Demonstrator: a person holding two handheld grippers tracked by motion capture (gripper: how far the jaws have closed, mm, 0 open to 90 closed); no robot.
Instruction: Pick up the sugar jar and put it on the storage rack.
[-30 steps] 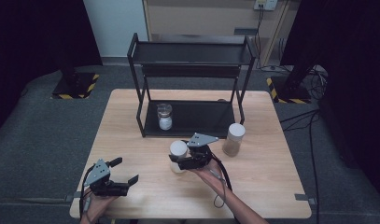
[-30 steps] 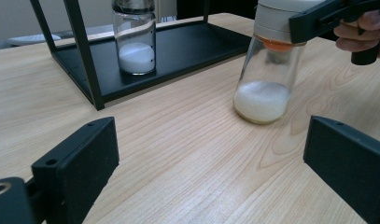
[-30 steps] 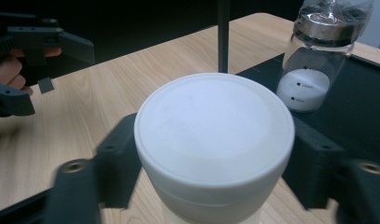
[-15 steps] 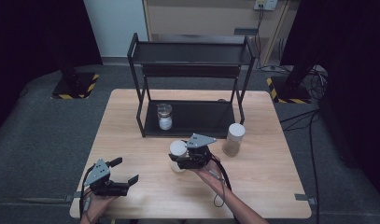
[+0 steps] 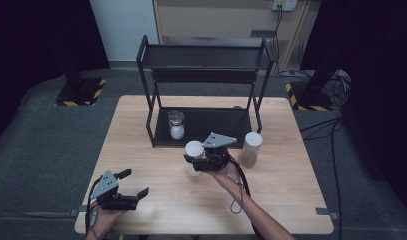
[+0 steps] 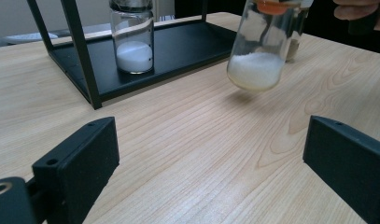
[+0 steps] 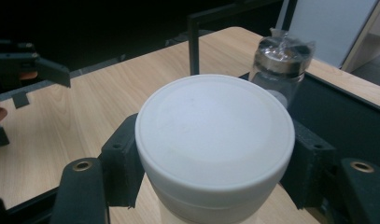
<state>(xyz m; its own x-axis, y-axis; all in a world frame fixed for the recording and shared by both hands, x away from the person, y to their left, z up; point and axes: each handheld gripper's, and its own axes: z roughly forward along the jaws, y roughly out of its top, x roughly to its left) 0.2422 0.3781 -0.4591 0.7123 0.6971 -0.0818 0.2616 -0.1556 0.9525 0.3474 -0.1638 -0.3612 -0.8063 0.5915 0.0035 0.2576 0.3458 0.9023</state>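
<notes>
The right tool (image 5: 197,161) is clamped on a white-lidded jar (image 5: 194,150), its two jaws pressed against opposite sides just under the lid, as seen in the right gripper view. The jar, holding white powder, is lifted clear of the desk (image 5: 291,200) and tilted, just in front of the black rack (image 5: 206,60). The left tool (image 5: 132,182) is held wide apart with nothing between its jaws, low over the desk's near left corner. A second jar (image 5: 176,125) is seen on the rack's bottom shelf, and a third jar (image 5: 251,149) stands on the desk beside it.
</notes>
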